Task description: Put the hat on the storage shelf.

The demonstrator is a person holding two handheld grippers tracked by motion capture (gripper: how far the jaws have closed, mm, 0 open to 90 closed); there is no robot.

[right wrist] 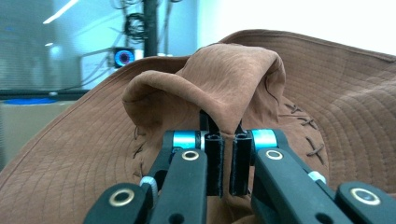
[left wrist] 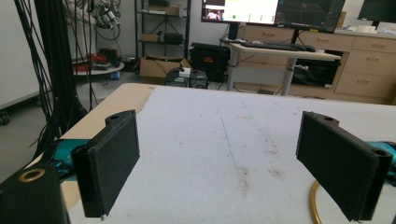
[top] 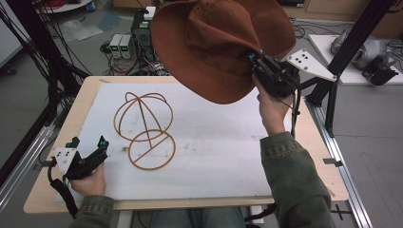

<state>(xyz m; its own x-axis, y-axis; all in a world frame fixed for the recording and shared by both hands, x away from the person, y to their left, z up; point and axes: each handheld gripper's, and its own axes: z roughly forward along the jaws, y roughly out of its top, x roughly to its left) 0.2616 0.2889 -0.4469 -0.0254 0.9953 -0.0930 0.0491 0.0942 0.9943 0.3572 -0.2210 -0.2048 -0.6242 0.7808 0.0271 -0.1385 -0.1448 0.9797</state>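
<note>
**Brown hat held aloft over the desk, wire stand waiting below**

The desk (top: pixel 43 190) is a light wooden top with rounded corners, and a white sheet (top: pixel 214 156) covers nearly all of it, stained here and there with faint brown marks.

Above the far right part of the desk hangs a brown wide-brimmed hat (top: pixel 209 42), lifted clear of the sheet and tilted so that its brim spreads toward the far edge and the desk's middle. In the right gripper view its crown is pinched into a soft fold, with stitching showing on the brim.

The right gripper (top: pixel 259 59) holds the hat near the far right corner, gripped by the person's right hand (top: pixel 271 107), whose green sleeve comes in from the near edge. In the right gripper view its jaws stand close together, clamped on a fold of the hat's crown.

On the sheet, left of the desk's middle, stands a wire hat stand (top: pixel 145 128): a copper-coloured dome of hoops rising from a flat ring crossed by a bar. It sits well apart from the hat.

The left gripper (top: pixel 90 147) rests near the near left corner, held by the left hand (top: pixel 90 183), just beside the stand's base ring. In the left gripper view its jaws are spread wide with nothing between them, and a curve of the ring shows by the right jaw.
</note>
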